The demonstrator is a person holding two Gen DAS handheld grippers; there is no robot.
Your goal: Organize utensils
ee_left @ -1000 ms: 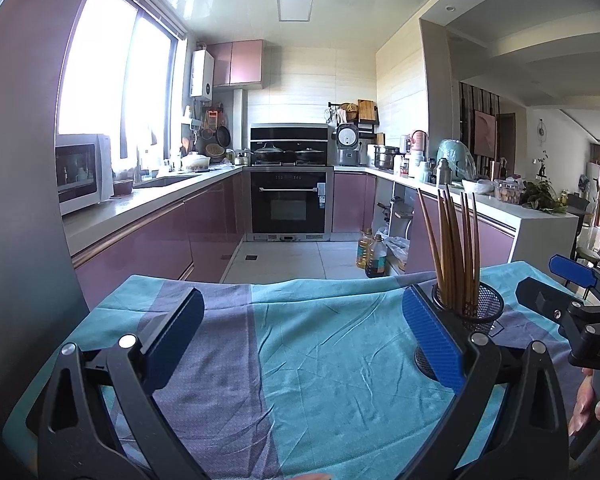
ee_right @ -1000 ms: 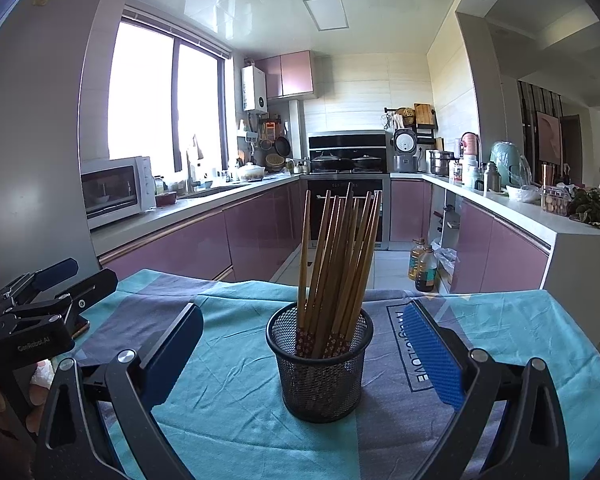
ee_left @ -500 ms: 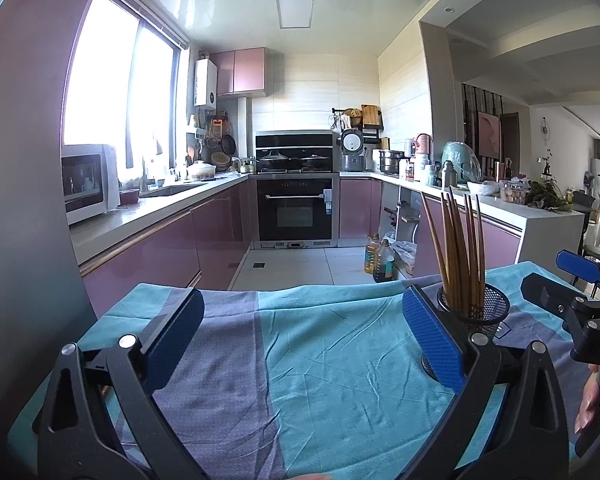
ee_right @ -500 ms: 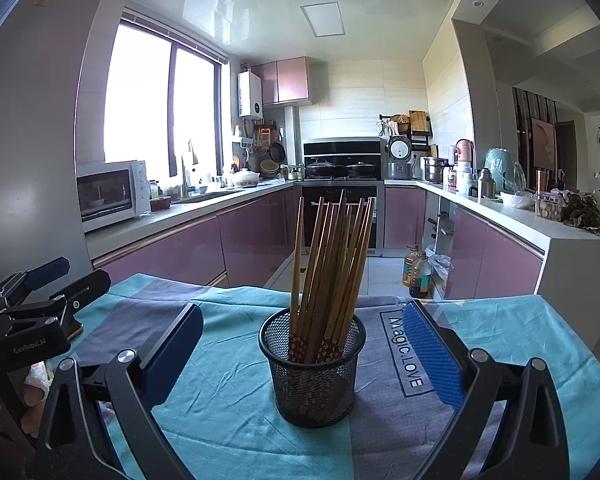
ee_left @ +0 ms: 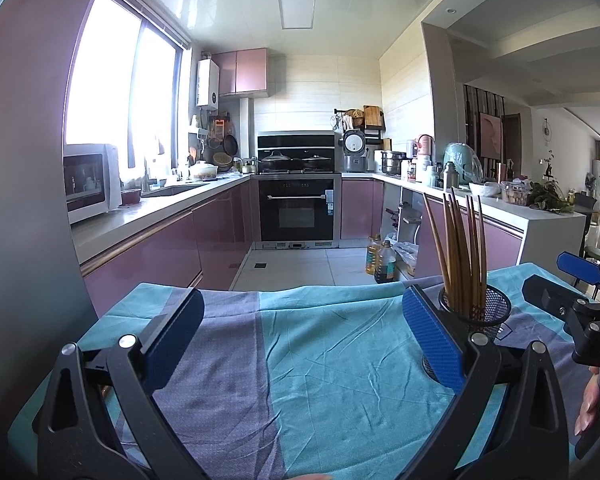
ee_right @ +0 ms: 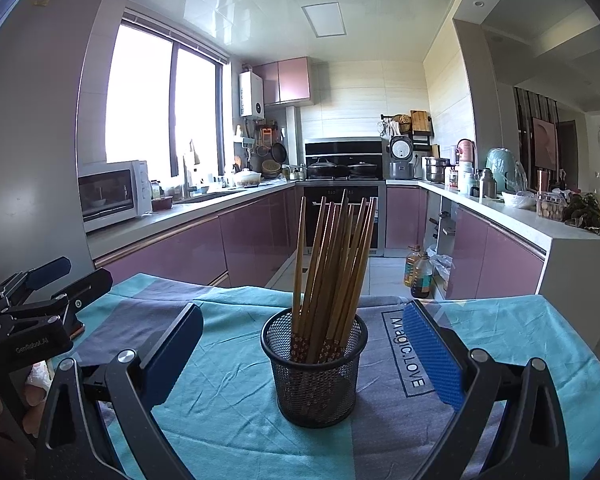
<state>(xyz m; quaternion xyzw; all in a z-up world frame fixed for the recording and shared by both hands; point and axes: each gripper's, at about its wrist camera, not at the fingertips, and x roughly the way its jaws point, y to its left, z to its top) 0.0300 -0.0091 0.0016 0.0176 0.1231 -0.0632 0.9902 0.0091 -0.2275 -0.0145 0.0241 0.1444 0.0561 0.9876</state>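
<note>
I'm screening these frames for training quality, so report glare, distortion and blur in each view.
Left wrist view: the window is blown out white; fisheye bends the room edges; chopsticks stay sharp. Right wrist view: the same window overexposed, ceiling reflections, curved walls; mesh holder crisp, no motion blur.

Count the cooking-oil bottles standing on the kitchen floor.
2. Both amber plastic oil bottles stand side by side on the tiled floor past the table's far edge, by the open lower cabinet: the paler one left, the darker one right and nearer. Others may be hidden behind the table.
</note>
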